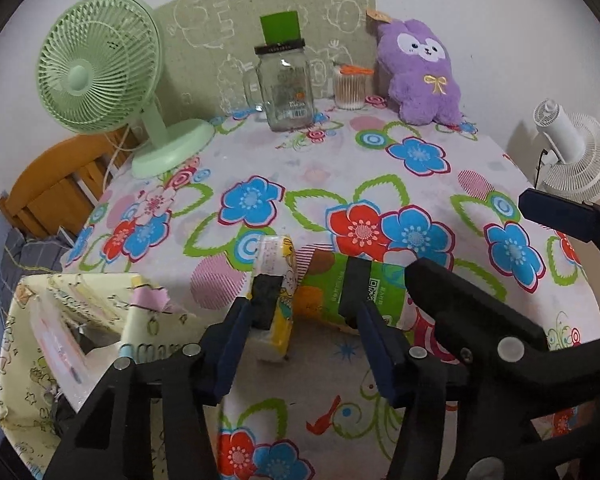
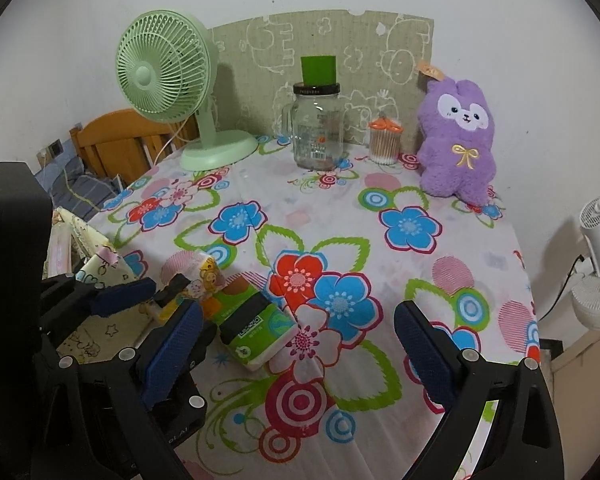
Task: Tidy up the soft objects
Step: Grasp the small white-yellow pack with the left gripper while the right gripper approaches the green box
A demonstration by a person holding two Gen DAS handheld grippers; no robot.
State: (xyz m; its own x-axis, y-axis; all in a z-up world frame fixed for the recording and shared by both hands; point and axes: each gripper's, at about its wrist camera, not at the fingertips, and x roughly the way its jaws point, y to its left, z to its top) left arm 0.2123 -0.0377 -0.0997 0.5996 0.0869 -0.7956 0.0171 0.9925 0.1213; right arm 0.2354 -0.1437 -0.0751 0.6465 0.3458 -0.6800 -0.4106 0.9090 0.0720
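A yellow cartoon-print tissue pack (image 1: 278,256) stands on edge near the table's left edge, with a green tissue pack (image 1: 380,280) lying flat against its right side. My left gripper (image 1: 310,276) straddles them. Its left finger (image 1: 266,300) is against the yellow pack and its right finger (image 1: 354,288) is over the green pack; I see no firm squeeze. In the right wrist view the green pack (image 2: 260,332) lies just ahead and left of my right gripper (image 2: 296,312), which is wide open over bare cloth. A purple plush toy (image 2: 456,140) sits at the far right.
A yellow patterned fabric bin (image 1: 40,360) holding packets hangs off the table's left edge. At the back stand a green desk fan (image 1: 100,64), a glass jar (image 1: 286,84) and a cotton-swab tub (image 1: 350,88). A white fan (image 1: 576,156) is off to the right and a wooden chair (image 1: 52,184) to the left.
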